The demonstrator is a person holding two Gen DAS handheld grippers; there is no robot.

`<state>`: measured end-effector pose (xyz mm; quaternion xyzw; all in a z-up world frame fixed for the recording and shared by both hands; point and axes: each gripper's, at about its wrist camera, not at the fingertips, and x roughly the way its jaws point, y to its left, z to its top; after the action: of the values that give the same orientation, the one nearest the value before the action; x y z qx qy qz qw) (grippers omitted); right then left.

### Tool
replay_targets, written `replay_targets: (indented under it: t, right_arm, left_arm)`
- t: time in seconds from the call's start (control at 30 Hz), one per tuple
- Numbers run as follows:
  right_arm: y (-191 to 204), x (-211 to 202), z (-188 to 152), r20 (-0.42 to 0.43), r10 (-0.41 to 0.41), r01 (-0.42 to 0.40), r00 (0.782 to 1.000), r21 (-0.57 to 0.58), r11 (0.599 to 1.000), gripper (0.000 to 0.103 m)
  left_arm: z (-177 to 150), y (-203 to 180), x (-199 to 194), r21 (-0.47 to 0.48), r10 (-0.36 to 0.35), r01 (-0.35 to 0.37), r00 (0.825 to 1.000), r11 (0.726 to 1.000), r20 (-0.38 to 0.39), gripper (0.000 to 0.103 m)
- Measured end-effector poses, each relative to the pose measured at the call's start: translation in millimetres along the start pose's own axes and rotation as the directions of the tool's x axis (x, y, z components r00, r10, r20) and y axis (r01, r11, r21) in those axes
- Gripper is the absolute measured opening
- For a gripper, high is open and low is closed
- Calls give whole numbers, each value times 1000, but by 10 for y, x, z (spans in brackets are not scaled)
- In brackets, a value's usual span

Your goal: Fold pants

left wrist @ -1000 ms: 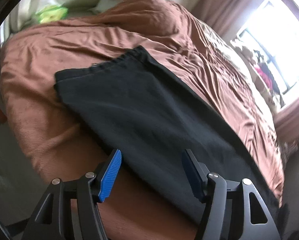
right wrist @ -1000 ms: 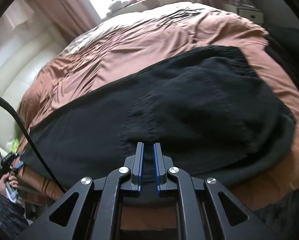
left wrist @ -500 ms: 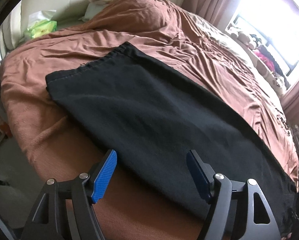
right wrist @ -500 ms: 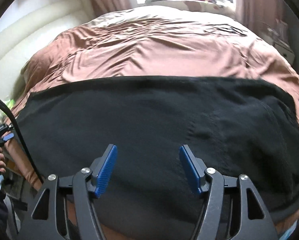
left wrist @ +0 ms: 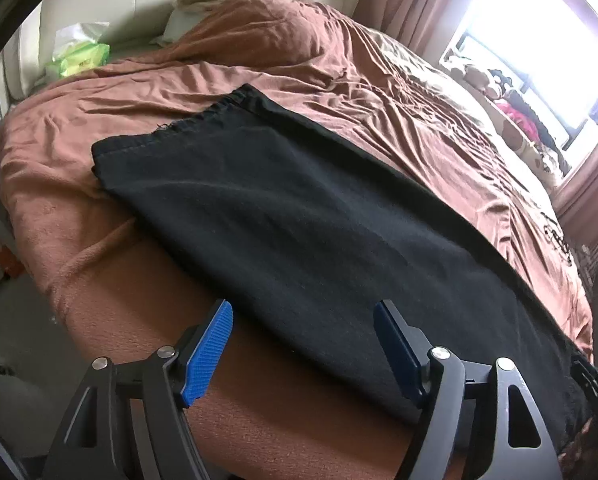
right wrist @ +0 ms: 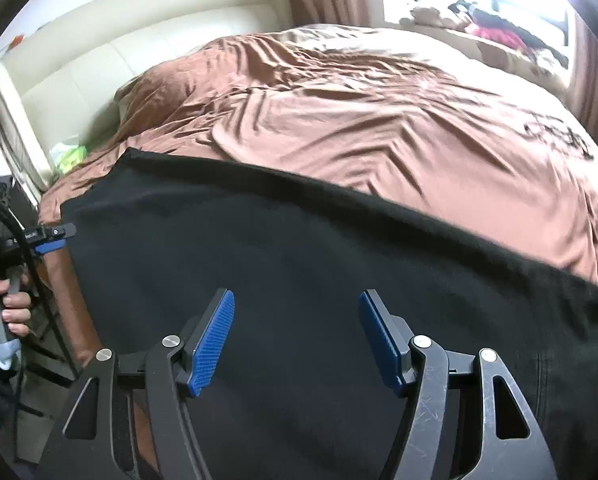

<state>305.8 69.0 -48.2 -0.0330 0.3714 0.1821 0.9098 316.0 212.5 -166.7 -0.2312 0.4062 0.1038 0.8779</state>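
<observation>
The black pants (left wrist: 299, 224) lie flat, folded lengthwise, on a brown bedspread (left wrist: 399, 92), running along the near edge of the bed. The hem end (left wrist: 167, 132) points toward the headboard. My left gripper (left wrist: 303, 344) is open and empty, just above the near edge of the leg. My right gripper (right wrist: 297, 332) is open and empty above the wider part of the pants (right wrist: 299, 248). The left gripper also shows at the far left of the right wrist view (right wrist: 53, 238), held in a hand.
A cream padded headboard (right wrist: 99, 52) stands behind the bed. A green tissue pack (left wrist: 79, 60) lies near the pillows. A bright window (left wrist: 539, 40) with clutter on its sill is at the far side. The floor drops off left of the bed (left wrist: 11, 340).
My right gripper has let go of the pants and opened, then swung left along them toward the leg end. My left gripper stays open, and its view has drawn back slightly.
</observation>
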Motion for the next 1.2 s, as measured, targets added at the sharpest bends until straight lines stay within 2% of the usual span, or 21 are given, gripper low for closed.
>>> replay_targets:
  t: [0.13,0.23,0.37,0.43,0.47,0.5,0.57,0.73,0.93,1.03,1.1,1.2]
  right_arm:
    - [55,189,157,13,39,-39,999,-39,998,63]
    - [65,367,256,-25,76,-77,997,-40,996,63]
    - [159,560,357,-19,-5,2,1000,-143,990,63]
    - [156,714,422,-35,23,-28,999,-141,990,63]
    - [164,760,448,-34,40,-44,999,-145,988,65]
    - [168,814,478,-34,46,-51,998,-159,986,75]
    - [168,910,547,-27,47,-51,999,-181,982,84]
    - [146,1120,774,-64,65,-77,996,-215,974,85]
    - [117,1364,1045,-103,84,-108,991,-251,962,85]
    - [98,1496,1168,-110,134,-157,985,-243,957,77]
    - [97,1607,1230,-136,155,-184,978,-238,954,64]
    - [141,1804,1309,-173,174,-217,969,-267,939,58]
  left_arm:
    - [4,83,-31,-41,-8,9,1000,999,17,76]
    - [-3,111,-64,-47,-1,2,1000,999,29,76]
    - [-2,137,-108,-49,12,-10,999,999,41,77]
    - [9,160,-128,-61,8,-5,999,998,46,78]
    - [12,167,-139,-65,9,-6,999,998,51,78]
    - [20,172,-146,-67,9,-6,998,998,55,78]
    - [29,179,-158,-71,12,-8,998,997,63,81]
    - [51,213,-190,-91,36,-28,996,995,81,87]
    - [77,297,-223,-140,35,-21,995,990,96,87]
    - [66,354,-248,-171,24,-5,994,985,107,87]
    - [50,409,-241,-196,14,7,995,981,103,87]
    - [29,493,-215,-236,-18,39,996,971,91,83]
